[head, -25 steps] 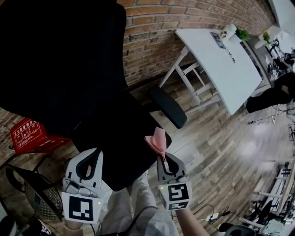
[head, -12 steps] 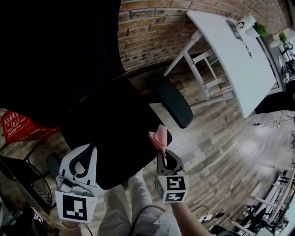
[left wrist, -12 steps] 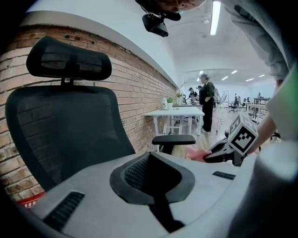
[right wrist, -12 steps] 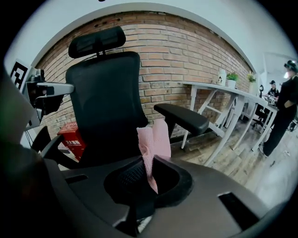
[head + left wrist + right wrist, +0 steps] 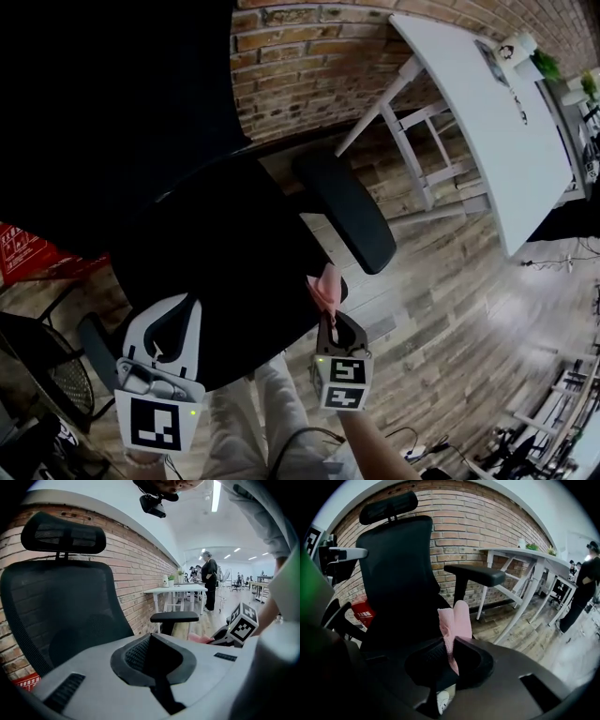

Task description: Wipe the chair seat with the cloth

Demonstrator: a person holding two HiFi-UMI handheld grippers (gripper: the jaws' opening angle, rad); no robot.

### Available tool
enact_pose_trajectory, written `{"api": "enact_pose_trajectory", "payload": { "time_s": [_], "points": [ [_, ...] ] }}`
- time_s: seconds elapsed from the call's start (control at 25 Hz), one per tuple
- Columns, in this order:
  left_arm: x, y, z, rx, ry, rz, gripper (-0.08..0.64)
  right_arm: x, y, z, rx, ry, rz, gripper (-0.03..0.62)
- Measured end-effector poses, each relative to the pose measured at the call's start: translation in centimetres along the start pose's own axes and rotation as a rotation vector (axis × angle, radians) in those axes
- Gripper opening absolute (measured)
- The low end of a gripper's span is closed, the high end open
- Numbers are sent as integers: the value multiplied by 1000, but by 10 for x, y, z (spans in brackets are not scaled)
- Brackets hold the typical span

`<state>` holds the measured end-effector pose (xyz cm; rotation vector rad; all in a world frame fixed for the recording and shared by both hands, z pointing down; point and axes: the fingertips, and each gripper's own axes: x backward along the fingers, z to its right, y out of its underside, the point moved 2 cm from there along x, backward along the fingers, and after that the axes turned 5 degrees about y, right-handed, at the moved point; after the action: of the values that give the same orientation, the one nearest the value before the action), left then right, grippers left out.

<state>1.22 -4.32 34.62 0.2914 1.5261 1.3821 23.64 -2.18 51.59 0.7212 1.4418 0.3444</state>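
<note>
Right gripper clamped on pink cloth, which has stayed at the 4 o'clock rim of the chair seat. Judgement: wiping barely begun. Left gripper closed, empty.

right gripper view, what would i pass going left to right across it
left gripper → red crate → chair backrest → pink cloth pinched in this gripper's own fingers → white table → person standing at the far right
</note>
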Motion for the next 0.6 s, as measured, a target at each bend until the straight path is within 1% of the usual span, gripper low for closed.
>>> {"api": "enact_pose_trajectory", "payload": {
  "time_s": [0.16,0.24,0.4,0.6],
  "points": [
    [-5,9,-7,6,15,-7,18,-14,12,8,-35,53,-33,57],
    [-9,16,-12,8,22,-5,18,-23,18,7,-42,66,-48,57],
    [-15,29,-21,13,40,-6,18,-41,29,0,-37,70,-80,57],
    [-18,40,-37,5,52,-18,18,-64,43,-15,-69,60,-139,57]
  ]
}}
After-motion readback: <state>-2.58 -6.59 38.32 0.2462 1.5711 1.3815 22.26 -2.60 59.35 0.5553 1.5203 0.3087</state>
